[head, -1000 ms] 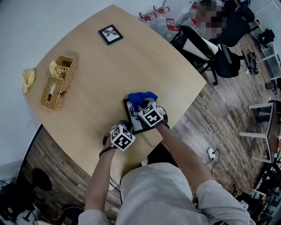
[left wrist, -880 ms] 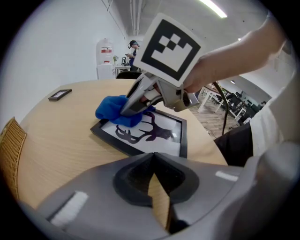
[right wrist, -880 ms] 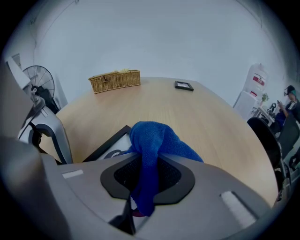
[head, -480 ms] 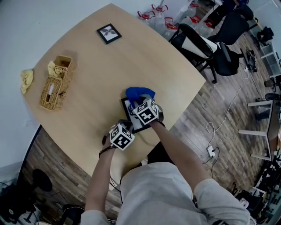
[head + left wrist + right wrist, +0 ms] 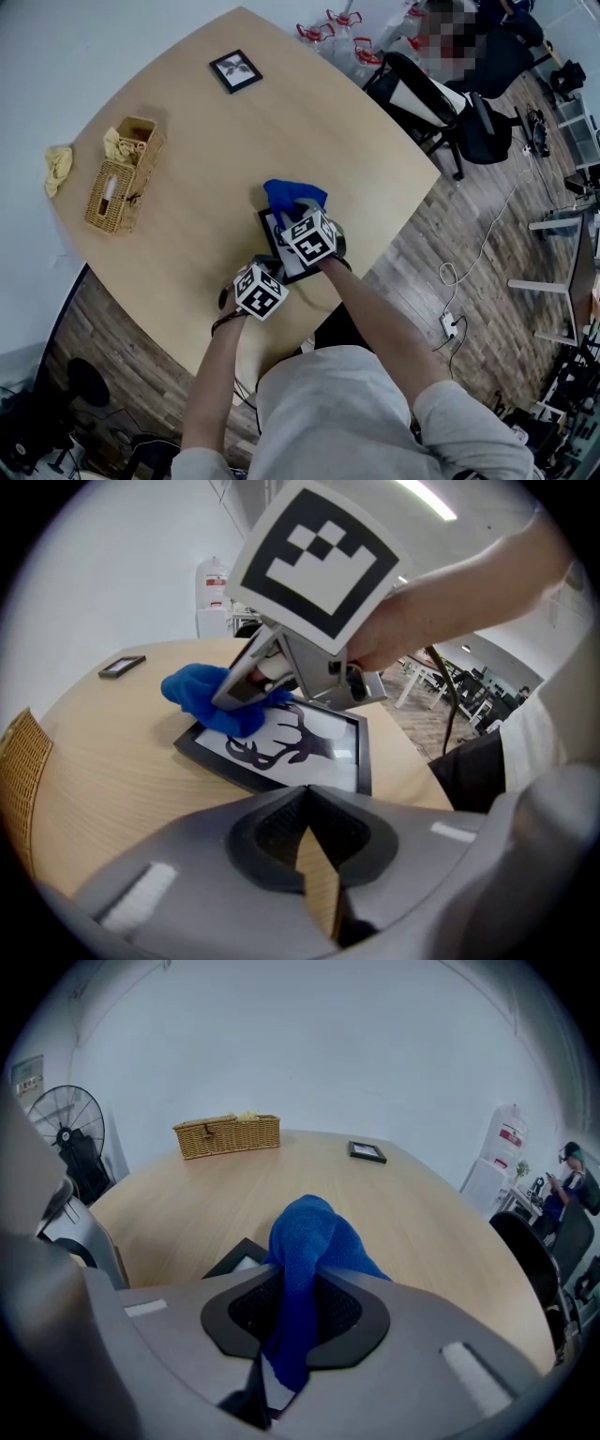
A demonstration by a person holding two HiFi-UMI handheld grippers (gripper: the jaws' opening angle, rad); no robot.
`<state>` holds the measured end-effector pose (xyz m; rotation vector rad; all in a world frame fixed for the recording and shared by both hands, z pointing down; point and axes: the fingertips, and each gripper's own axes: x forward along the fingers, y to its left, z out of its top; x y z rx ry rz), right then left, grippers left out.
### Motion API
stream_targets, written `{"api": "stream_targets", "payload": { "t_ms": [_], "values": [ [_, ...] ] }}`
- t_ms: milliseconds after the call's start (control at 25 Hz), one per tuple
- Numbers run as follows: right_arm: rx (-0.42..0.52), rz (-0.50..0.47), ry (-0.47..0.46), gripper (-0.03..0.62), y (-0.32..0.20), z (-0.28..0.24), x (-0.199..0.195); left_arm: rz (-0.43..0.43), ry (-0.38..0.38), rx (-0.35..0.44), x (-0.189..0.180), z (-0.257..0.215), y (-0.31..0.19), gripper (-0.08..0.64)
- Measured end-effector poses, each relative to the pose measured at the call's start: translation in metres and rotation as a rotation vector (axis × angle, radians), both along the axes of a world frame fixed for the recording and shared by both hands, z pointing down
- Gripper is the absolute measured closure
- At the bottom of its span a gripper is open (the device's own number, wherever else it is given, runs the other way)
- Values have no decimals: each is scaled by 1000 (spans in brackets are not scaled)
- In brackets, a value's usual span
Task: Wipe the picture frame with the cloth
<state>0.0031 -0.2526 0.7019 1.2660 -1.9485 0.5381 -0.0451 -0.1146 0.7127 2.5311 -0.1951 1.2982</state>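
Far left: wicker basket (image 5: 122, 178) on wooden table (image 5: 309, 131). Centre: left gripper (image 5: 314, 855), jaws together on nothing, just beside black picture frame (image 5: 309, 752) near table's front edge. Right: right gripper (image 5: 286, 1335) clamped on blue cloth (image 5: 314, 1237), bunched over frame's far corner.

Left hand-held gripper (image 5: 309, 803) closed, empty; right hand-held gripper (image 5: 230, 696) clamped on cloth (image 5: 305, 1232).

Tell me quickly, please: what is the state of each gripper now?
Left gripper: closed, holding nothing.
Right gripper: closed on the blue cloth.
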Motion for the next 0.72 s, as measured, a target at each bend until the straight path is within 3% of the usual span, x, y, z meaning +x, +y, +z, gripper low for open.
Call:
{"api": "stream_targets", "payload": {
  "t_ms": [200, 560, 720],
  "values": [
    [-33, -19, -29, 534, -7, 4, -10, -23, 19, -17, 1, -1, -2, 508],
    [-79, -182, -82, 535, 4, 6, -52, -23, 22, -13, -1, 0, -2, 508],
    [-80, -194, -100, 535, 6, 8, -63, -34, 18, -5, -3, 1, -4, 508]
  ]
}}
